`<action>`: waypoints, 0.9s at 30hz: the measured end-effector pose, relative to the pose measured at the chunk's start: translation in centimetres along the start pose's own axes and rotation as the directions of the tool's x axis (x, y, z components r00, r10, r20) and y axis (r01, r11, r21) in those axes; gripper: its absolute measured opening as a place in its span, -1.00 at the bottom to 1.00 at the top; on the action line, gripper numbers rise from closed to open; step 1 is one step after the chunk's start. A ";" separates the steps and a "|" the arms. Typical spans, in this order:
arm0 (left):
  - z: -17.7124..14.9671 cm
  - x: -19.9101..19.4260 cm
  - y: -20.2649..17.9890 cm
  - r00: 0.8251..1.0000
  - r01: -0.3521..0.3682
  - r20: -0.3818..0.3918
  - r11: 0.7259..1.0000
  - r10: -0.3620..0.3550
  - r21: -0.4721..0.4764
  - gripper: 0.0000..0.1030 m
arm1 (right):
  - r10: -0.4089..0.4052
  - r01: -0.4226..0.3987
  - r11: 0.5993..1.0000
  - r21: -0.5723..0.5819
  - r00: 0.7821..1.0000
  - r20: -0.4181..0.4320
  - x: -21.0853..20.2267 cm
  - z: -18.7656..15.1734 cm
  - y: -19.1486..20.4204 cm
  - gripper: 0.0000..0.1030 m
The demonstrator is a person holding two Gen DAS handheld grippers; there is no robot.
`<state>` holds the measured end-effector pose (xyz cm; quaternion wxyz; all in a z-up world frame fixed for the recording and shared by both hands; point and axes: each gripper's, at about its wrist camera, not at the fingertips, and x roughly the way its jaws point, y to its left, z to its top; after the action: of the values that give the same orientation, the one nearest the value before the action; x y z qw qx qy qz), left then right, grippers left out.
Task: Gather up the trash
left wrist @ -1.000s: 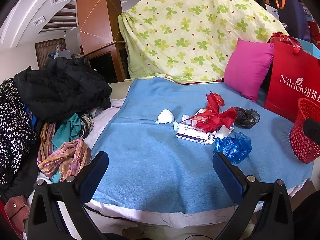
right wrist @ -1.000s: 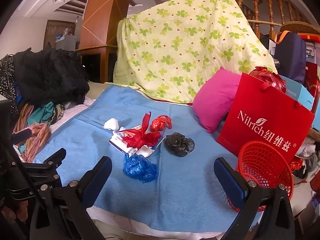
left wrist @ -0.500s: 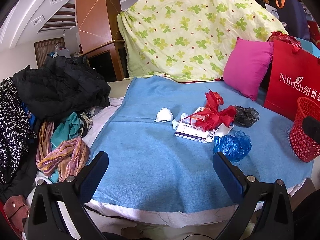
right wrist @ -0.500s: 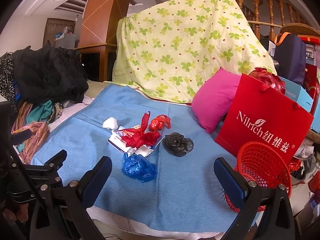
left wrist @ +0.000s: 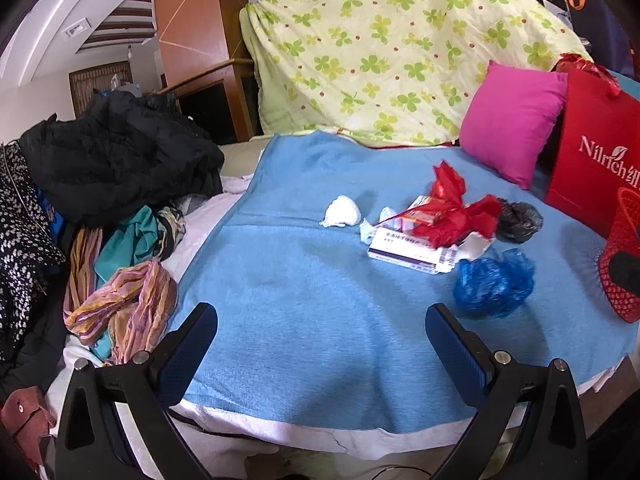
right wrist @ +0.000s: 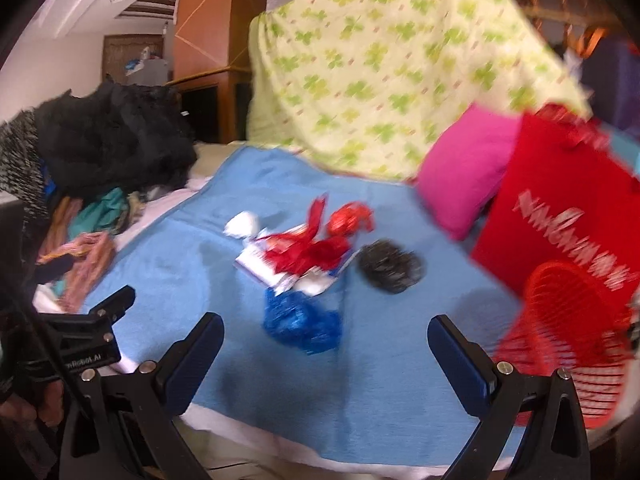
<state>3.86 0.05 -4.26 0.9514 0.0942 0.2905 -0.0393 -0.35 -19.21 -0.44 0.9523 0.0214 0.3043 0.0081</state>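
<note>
Trash lies in a cluster on the blue blanket (left wrist: 304, 320): a white crumpled tissue (left wrist: 341, 211), a flat white box (left wrist: 408, 250) under red crumpled wrapping (left wrist: 454, 216), a black crumpled bag (left wrist: 519, 222) and a blue crumpled bag (left wrist: 494, 286). A red mesh basket (left wrist: 622, 264) stands at the right edge. My left gripper (left wrist: 322, 342) hangs open over the blanket's near part, short of the trash. My right gripper (right wrist: 326, 354) is open too, just in front of the blue crumpled bag (right wrist: 300, 320), with the red mesh basket (right wrist: 572, 344) to its right. The right wrist view is blurred.
A red paper bag (left wrist: 592, 168) and a pink cushion (left wrist: 510, 120) stand behind the basket. A yellow-green flowered quilt (left wrist: 392, 52) covers the back. Piled dark clothes (left wrist: 116, 160) and striped scarves (left wrist: 120, 304) lie left of the blanket. The left gripper's body (right wrist: 80, 340) shows in the right wrist view.
My right gripper has swung forward and toward the trash, so the blue bag and the red basket look larger and the view blurs. The left gripper has barely shifted.
</note>
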 end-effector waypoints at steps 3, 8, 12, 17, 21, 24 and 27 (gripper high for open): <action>-0.3 1.6 0.5 1.000 0.018 -0.024 1.000 -0.018 -0.010 1.00 | 0.094 -0.092 0.995 0.044 0.993 -0.065 3.5 0.0 -1.1 0.99; -0.6 3.9 0.6 0.995 0.077 -0.061 0.997 -0.079 -0.026 1.00 | 0.162 -0.149 0.985 0.092 0.974 -0.161 9.9 0.5 -1.8 0.93; -0.5 5.4 0.3 0.991 0.104 -0.082 0.994 -0.107 -0.037 1.00 | 0.222 -0.189 0.971 0.148 0.943 -0.248 14.6 0.7 -2.3 0.74; -0.2 7.2 0.1 0.984 0.131 -0.114 0.990 -0.137 -0.059 1.00 | 0.269 -0.220 0.960 0.176 0.900 -0.344 19.0 0.1 -2.4 0.35; 1.1 8.4 -0.4 0.977 0.169 -0.123 0.984 -0.174 -0.056 1.00 | 0.311 -0.250 0.943 0.218 0.894 -0.321 19.0 0.0 -3.4 0.08; 3.2 9.7 -1.7 0.970 0.215 -0.104 0.976 -0.218 -0.035 1.00 | 0.332 -0.267 0.932 0.243 0.899 -0.285 17.6 0.1 -4.6 -0.24; 5.0 11.1 -3.5 0.955 0.278 -0.098 0.960 -0.278 -0.020 1.00 | 0.314 -0.250 0.937 0.245 0.910 -0.272 16.5 0.1 -5.4 -0.25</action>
<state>15.35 -4.61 -6.98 0.9209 0.0513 0.3483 -0.1671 13.15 -24.16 -10.16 0.8748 0.1616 0.4413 0.1179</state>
